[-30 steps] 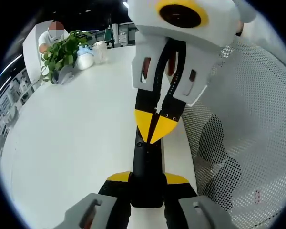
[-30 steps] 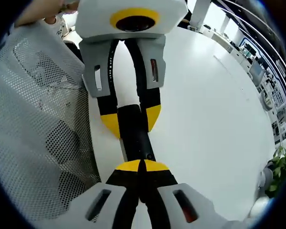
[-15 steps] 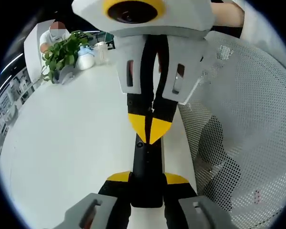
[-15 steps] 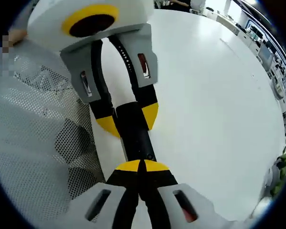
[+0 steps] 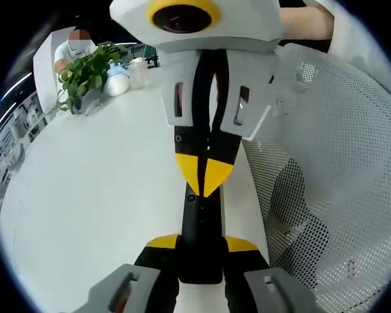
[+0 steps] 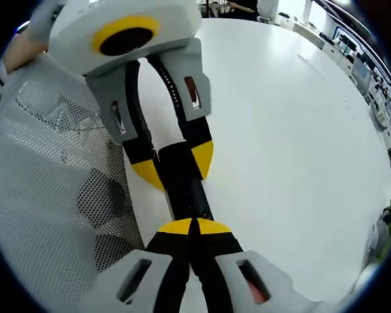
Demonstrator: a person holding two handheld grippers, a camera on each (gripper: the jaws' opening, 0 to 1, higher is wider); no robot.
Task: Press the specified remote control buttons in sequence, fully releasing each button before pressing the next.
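A slim black remote [image 5: 201, 225] lies lengthwise over the white table's edge, held between the yellow-tipped jaws of my left gripper [image 5: 201, 243], which is shut on its near end. My right gripper [image 5: 205, 184] comes down from the top of the left gripper view, shut, with its yellow tips resting on the remote's upper face near a small button. In the right gripper view my right gripper [image 6: 194, 227] is shut with its tips on the remote [image 6: 186, 190]. Beyond it the left gripper [image 6: 176, 164] clasps the remote's far end.
The white table [image 5: 98, 176] stretches away to the left. At its far end stand a potted plant [image 5: 85, 70] and some cups [image 5: 127, 73], with a seated person [image 5: 75, 45] behind them. A white mesh chair back [image 5: 332, 163] [image 6: 52, 195] stands close beside the remote.
In the left gripper view my right gripper has swung from tilted to more upright and shifted slightly left, tips staying on the remote. The left gripper's hold is unchanged.
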